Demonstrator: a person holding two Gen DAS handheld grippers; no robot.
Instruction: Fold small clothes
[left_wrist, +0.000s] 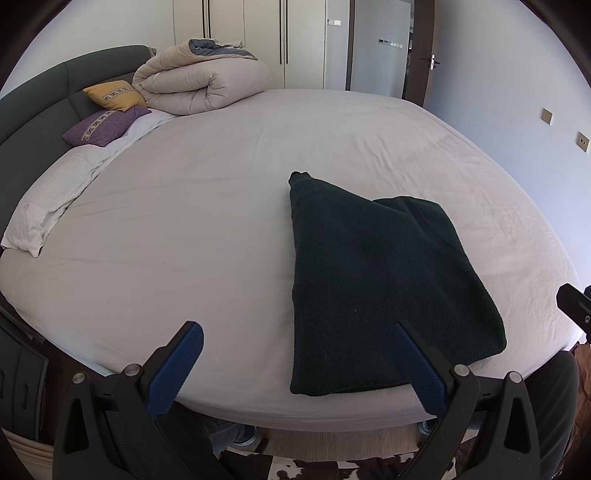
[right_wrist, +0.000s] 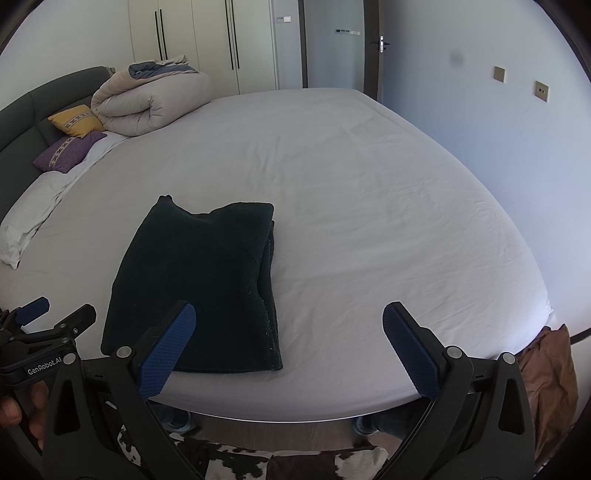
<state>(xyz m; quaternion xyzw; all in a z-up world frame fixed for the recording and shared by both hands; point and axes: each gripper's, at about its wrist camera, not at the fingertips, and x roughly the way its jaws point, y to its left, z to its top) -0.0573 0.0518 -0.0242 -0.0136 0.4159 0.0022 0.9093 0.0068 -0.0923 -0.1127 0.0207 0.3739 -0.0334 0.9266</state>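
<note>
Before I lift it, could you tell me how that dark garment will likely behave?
The garment looks thick and fuzzy, so probably floppy and not slippery. Its stacked layers along one edge would likely unfold if gripped at one corner.

- Soft, even daylight fills both views; the pale bed sheet (left_wrist: 221, 206) reads bright without glare.
- Strong fisheye bending, with black vignette at the corners.
- Dark garment (right_wrist: 199, 280) ahead of the claws loses texture in shadow.
</note>
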